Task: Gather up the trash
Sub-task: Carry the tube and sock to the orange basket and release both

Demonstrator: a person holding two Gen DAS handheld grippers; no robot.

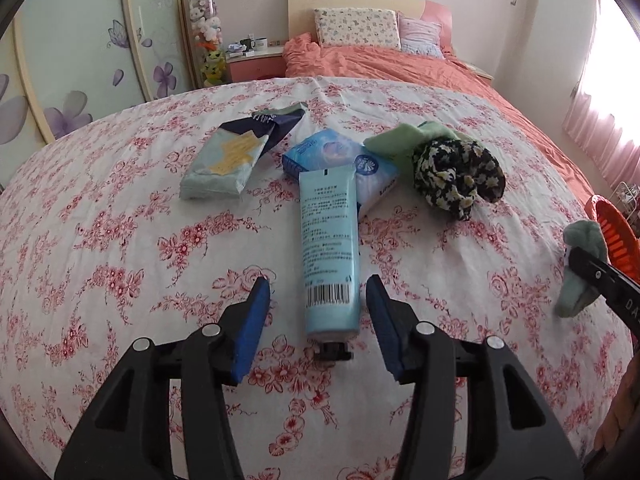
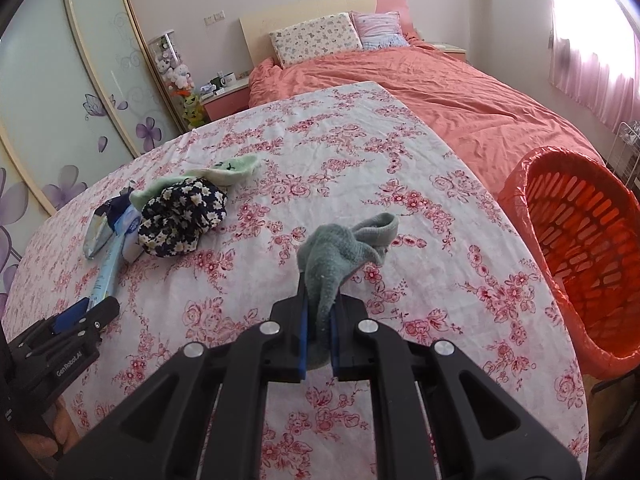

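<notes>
Left claw (image 1: 318, 300) straddles blue tube (image 1: 329, 252), untouched.

two pillows (image 1: 357, 27) are leaning against the headboard (image 2: 308, 10), a coral duvet (image 2: 432, 92) is covering the bed, and pink curtains (image 2: 588, 60) are hanging beside it.

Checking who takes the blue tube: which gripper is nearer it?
Left. The left gripper straddles the tube, jaws open; the right gripper, off to its side, clamps a grey-green sock.
</notes>
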